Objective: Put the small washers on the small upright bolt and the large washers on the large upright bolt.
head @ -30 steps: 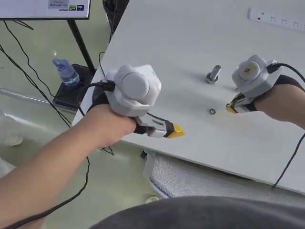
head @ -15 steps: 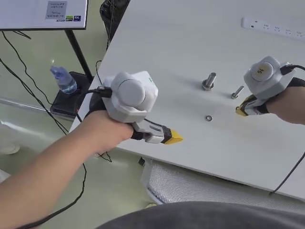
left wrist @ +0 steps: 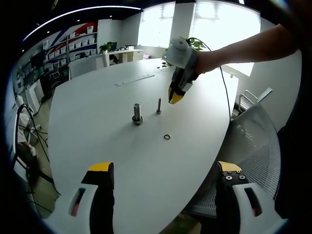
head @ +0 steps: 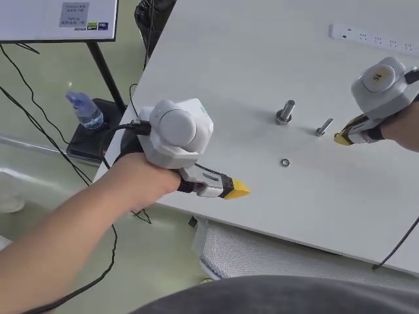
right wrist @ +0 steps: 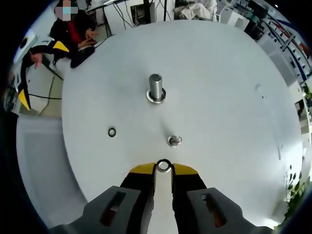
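Note:
The large upright bolt (head: 285,112) stands mid-table with a ring at its foot (right wrist: 156,99). To its right stands the small upright bolt (head: 323,127). A loose washer (head: 285,162) lies flat in front of both. My right gripper (head: 343,139) hovers just right of the small bolt and is shut on a washer (right wrist: 164,166) pinched at its yellow tips. The small bolt (right wrist: 174,141) is directly ahead of those tips. My left gripper (head: 234,190) hangs near the table's front edge, open and holding nothing (left wrist: 165,168). The bolts (left wrist: 137,113) are well ahead of it.
A white power strip (head: 373,38) lies at the table's far right. Off the table's left edge there is a monitor stand (head: 108,55) with cables and a blue spray bottle (head: 84,109) on the floor. A mesh chair (head: 262,252) sits below the front edge.
My right gripper has risen and moved right, away from the loose washer, and the small bolt it hid is now uncovered. The left gripper has hardly moved.

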Available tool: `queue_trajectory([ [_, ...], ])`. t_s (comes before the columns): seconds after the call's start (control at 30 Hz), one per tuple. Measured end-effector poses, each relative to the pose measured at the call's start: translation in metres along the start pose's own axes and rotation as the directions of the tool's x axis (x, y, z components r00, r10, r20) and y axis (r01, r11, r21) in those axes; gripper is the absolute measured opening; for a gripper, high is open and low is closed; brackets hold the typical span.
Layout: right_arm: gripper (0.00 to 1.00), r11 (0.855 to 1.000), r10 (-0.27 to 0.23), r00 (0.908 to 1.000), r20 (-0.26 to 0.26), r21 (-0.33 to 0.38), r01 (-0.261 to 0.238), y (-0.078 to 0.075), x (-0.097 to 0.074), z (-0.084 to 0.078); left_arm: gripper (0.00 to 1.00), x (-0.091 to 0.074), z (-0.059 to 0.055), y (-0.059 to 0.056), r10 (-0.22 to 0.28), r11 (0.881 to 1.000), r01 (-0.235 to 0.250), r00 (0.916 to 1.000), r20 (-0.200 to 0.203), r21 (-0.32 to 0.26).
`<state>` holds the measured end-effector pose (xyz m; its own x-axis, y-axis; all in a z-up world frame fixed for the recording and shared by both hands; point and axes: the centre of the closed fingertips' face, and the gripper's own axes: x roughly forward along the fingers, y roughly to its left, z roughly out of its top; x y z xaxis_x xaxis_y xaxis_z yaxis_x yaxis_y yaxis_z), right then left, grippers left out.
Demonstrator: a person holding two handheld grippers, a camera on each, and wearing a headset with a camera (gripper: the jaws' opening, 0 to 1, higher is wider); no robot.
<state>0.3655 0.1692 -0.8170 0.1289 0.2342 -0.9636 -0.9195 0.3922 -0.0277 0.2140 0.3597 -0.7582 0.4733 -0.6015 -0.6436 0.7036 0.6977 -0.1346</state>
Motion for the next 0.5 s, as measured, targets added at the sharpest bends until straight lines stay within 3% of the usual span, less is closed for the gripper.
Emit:
queue_trajectory([
  [0.2,0.12,1.0,-0.015,0.9998,0.012,-0.006,0.015,-0.013,-0.008,0.012,0.88,0.002,0.0,-0.001,-0.006,1.0,0.006,1.0,0.002,-0.001],
  [0.5,0.12,0.999,-0.013,0.9998,0.015,-0.035,0.014,-0.017,-0.01,0.022,0.92,0.005,0.001,-0.003,-0.012,1.0,0.012,0.9999,0.008,-0.01],
])
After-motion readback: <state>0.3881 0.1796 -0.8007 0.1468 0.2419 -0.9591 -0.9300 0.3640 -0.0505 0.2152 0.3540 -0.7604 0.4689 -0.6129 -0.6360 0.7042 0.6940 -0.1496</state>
